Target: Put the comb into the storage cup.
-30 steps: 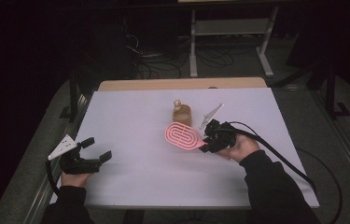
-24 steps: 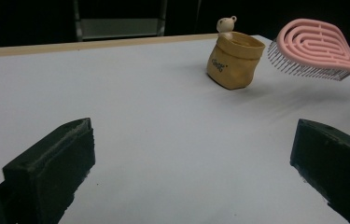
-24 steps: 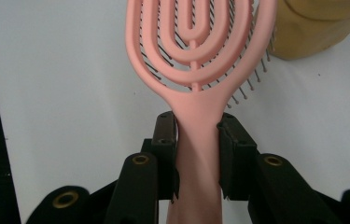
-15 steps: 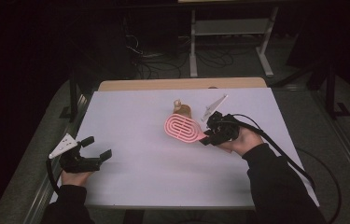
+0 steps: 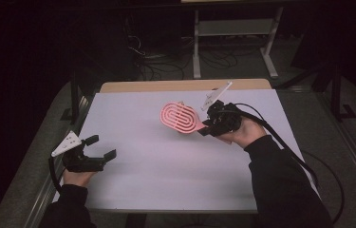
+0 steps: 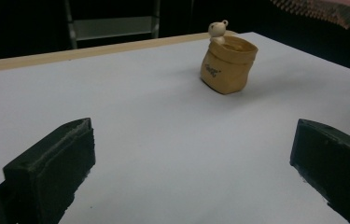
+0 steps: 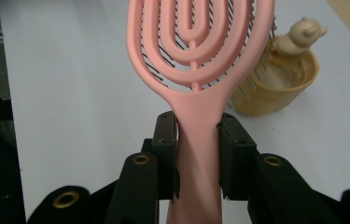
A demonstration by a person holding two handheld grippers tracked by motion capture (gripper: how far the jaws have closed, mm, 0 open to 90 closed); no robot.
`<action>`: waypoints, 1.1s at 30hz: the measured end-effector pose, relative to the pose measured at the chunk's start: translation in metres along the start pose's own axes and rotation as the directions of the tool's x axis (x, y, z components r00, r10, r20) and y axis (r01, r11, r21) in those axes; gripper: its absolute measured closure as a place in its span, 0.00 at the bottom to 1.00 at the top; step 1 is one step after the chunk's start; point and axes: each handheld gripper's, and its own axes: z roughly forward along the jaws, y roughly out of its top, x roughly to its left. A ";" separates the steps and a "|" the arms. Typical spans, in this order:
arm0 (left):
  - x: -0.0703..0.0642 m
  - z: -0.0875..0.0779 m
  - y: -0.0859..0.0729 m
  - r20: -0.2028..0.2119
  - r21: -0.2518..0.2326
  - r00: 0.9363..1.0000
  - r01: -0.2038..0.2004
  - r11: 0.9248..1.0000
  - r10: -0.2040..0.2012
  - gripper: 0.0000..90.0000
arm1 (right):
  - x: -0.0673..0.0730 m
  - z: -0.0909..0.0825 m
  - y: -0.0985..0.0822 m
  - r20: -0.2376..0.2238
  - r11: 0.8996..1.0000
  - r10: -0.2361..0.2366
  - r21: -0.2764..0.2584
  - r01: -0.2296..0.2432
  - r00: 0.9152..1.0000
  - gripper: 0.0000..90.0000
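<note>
Here the right gripper has its jaws clamped on the handle of a pink hairbrush, pinching it just below the oval slotted head, a grip that leaves the whole bristled head free and well forward of the fingers. The brush is held clear of the white worktop, head tilted up and pointing toward the small tan pot, which stands upright just behind it with a little bear figure perched on its rim. Judging by that line-up, the brush is likely meant to stand in the pot, handle or head down. From the left gripper view the pot looks empty, though its inside is too shadowed to be sure. The left gripper rests low near the front left edge of the worktop, jaws spread wide with nothing between them, well apart from brush and pot, apparently just waiting.
</note>
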 end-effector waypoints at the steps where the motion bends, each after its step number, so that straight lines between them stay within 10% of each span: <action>1: -0.001 0.001 0.001 0.006 0.002 1.000 -0.001 1.000 0.001 0.00 | 0.000 0.000 0.000 0.000 1.000 0.000 0.000 0.000 1.000 0.78; 33: -0.019 0.036 0.079 0.150 0.071 0.989 -0.018 0.997 0.007 0.00 | -0.004 -0.026 0.034 0.038 0.996 -0.027 -0.086 0.030 0.999 0.78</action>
